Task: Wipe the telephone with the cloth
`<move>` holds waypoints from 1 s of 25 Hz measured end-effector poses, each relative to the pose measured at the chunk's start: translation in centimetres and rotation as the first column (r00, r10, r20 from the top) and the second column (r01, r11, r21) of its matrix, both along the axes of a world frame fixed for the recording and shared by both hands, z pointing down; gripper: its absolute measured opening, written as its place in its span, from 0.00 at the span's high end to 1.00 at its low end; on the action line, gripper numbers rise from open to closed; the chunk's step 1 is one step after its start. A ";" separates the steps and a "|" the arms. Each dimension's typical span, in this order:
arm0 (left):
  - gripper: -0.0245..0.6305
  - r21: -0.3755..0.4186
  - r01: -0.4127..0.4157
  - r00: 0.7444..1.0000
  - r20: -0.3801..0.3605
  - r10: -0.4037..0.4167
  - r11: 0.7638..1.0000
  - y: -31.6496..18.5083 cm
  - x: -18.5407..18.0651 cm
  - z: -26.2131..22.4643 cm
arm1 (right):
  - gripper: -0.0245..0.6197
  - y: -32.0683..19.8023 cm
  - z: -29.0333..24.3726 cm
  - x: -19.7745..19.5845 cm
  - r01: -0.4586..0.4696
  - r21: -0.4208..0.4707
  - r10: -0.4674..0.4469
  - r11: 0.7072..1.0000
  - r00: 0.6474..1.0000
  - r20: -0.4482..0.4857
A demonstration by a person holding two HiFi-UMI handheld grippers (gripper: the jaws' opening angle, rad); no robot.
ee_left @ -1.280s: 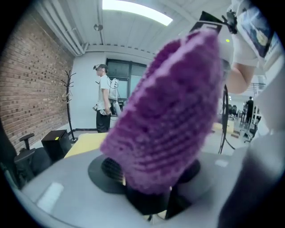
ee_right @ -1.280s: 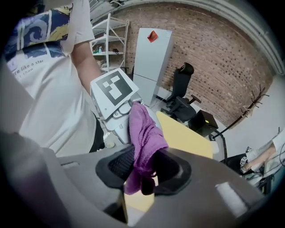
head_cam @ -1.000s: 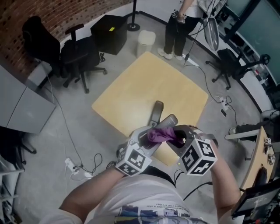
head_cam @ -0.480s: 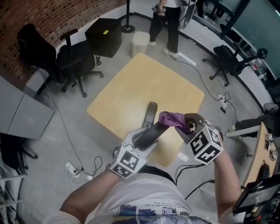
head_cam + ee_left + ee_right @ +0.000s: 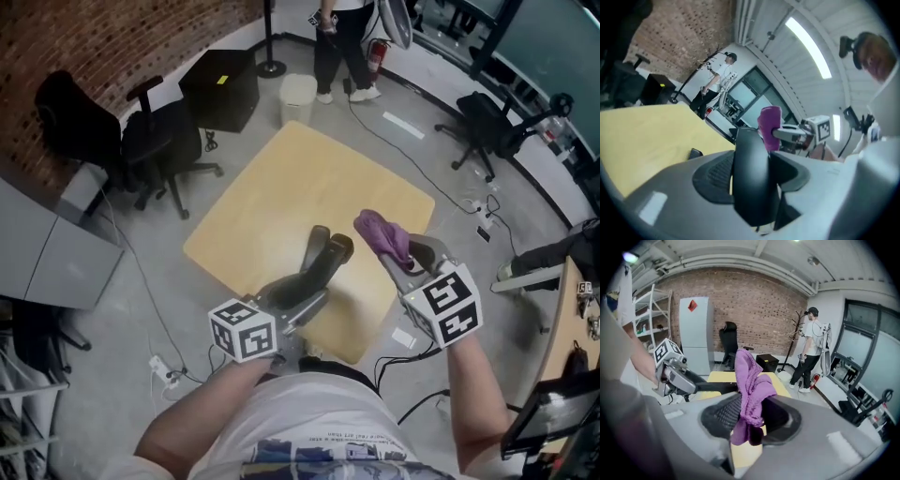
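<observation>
One change; right claw (image 5: 751, 420) drew cloth (image 5: 381, 232) off telephone (image 5: 317, 258)

The left gripper (image 5: 752, 176) holds a black phone handset (image 5: 750, 154) tight between its two grey fingers (image 5: 710, 180). Just behind the handset's top, the right gripper (image 5: 780, 133) holds up a purple cloth (image 5: 768, 123). A yellow worktop (image 5: 647, 136) lies on the left. A person (image 5: 715, 82) stands far back.

We find no word or number we can read; the left cube (image 5: 246, 330) and right cube (image 5: 450, 309) bear only black-and-white square markers; the red diamond sticker (image 5: 692, 305) on the grey cabinet (image 5: 696, 333) is too small to read.
</observation>
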State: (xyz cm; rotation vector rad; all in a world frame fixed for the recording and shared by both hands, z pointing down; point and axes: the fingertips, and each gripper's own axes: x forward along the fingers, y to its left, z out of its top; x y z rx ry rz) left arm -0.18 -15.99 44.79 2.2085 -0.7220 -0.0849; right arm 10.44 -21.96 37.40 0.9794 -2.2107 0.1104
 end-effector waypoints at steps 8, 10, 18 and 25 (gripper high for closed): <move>0.58 -0.181 0.046 0.959 -0.266 -0.095 0.982 -1.0 -0.6 -0.8 | 0.78 1.0 1.6 -1.8 -0.040 -0.026 0.043 0.999 0.992 0.122; 0.58 -0.214 0.052 0.947 -0.300 -0.117 0.975 -1.2 -0.6 -0.6 | 0.78 1.5 1.9 -2.3 -0.035 -0.028 0.038 0.999 0.989 0.140; 0.58 -0.333 0.038 0.869 -0.455 -0.196 0.942 -3.1 -0.8 -1.6 | 0.78 2.9 3.2 -4.0 0.002 -0.061 0.009 0.998 0.986 0.164; 0.58 -0.328 0.014 0.849 -0.495 -0.184 0.945 -3.2 -0.8 -1.7 | 0.78 6.5 4.7 -5.9 0.050 -0.100 -0.033 0.994 0.985 0.166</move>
